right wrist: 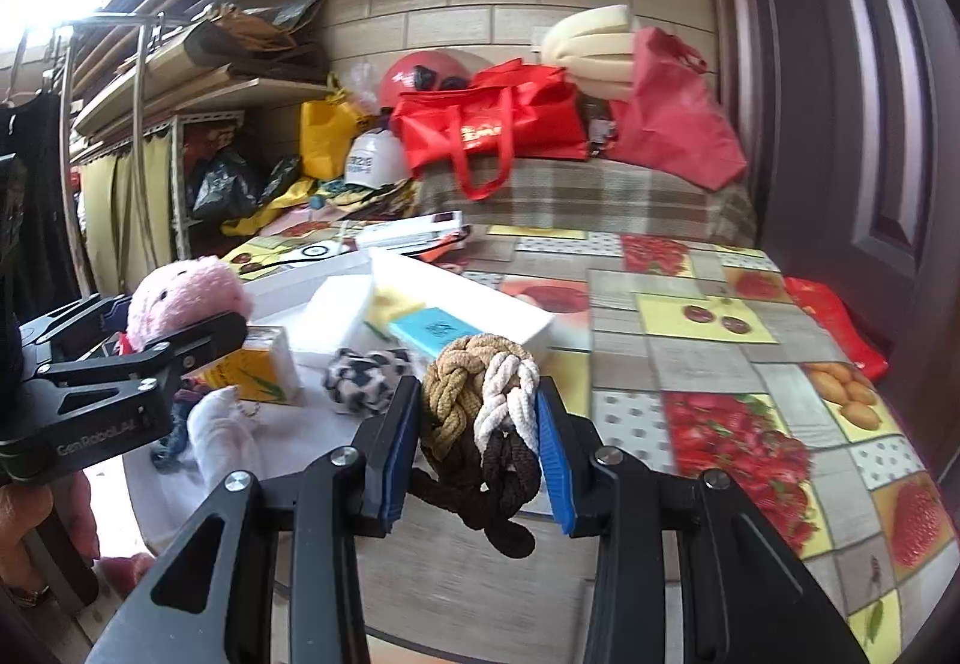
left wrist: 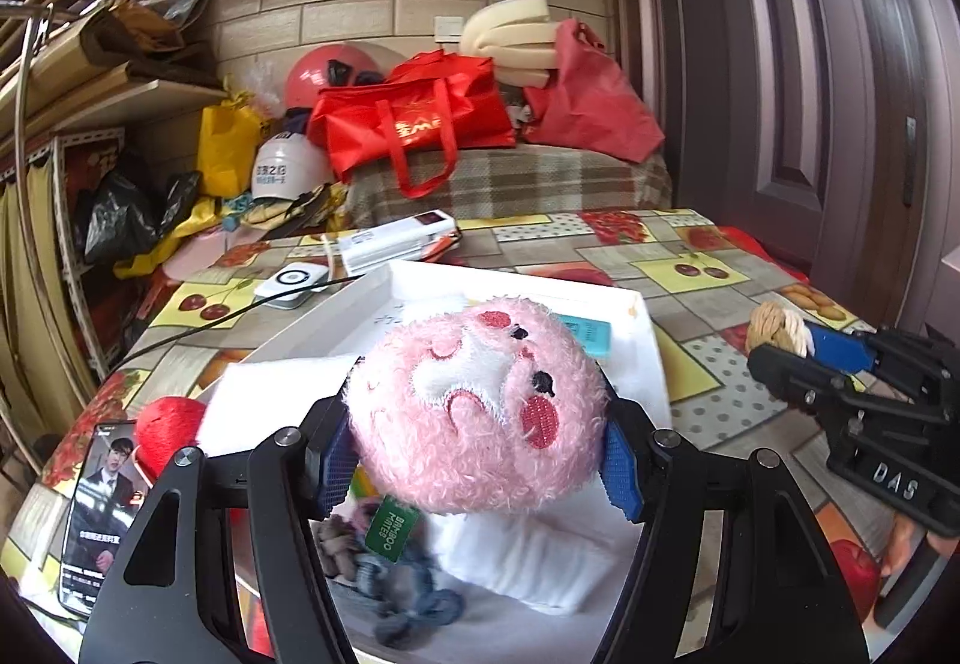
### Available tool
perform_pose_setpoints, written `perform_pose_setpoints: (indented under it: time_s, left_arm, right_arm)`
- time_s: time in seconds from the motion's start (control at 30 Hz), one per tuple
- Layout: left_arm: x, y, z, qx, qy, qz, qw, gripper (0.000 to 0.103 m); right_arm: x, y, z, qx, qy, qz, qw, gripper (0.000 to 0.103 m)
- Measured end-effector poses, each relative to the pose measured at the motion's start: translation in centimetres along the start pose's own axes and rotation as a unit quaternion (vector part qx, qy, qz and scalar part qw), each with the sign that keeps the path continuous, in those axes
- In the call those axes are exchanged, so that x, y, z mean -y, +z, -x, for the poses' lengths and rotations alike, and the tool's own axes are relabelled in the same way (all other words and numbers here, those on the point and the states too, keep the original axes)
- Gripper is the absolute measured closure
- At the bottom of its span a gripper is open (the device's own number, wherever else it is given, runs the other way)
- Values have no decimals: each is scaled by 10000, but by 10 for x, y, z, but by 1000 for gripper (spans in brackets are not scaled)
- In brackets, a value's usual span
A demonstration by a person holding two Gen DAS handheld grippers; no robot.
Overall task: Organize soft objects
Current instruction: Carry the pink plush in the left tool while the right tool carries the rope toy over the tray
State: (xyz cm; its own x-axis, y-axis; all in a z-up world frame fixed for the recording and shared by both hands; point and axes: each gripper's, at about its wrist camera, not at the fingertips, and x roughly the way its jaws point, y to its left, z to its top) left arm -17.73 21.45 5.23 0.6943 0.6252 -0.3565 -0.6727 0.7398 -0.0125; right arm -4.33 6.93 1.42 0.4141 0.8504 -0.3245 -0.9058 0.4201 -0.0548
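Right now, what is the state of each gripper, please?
Left gripper: closed on the pink plush toy.
Right gripper: closed on the braided rope knot.

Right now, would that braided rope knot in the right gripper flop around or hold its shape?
The rope knot probably keeps its shape: the braids look tightly woven. One dark loop droops below the right gripper, so loose ends likely dangle. It looks light, and the ridged pads likely stop slipping.

Fruit-print tablecloth covers the table; smartphone with lit screen at 8 o'clock in the left view. Red tote bag at 12 on a plaid-covered surface, white helmet at 11.
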Motion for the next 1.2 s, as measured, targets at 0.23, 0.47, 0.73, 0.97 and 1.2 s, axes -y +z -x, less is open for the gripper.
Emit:
perform_pose_setpoints:
  time_s: [0.23, 0.47, 0.73, 0.97, 1.2]
  left_arm:
    - [-15, 1, -7, -97, 54, 212, 9997, 36]
    - [-23, 3, -14, -208, 10, 336, 9992, 36]
    - [-29, 7, -22, -262, 0, 283, 9993, 36]
    - [-33, 9, -30, -303, 3, 207, 9993, 36]
    - [-36, 9, -36, -362, -30, 266, 9990, 35]
  right_arm:
    - [-31, 6, -16, -98, 244, 214, 9994, 66]
    - [-45, 9, -34, -345, 458, 177, 9982, 66]
    - [-53, 10, -55, -787, 794, 110, 9937, 66]
    - [-47, 12, -77, -1133, 918, -293, 9889, 66]
    - [-47, 16, -92, -1242, 890, -394, 9875, 66]
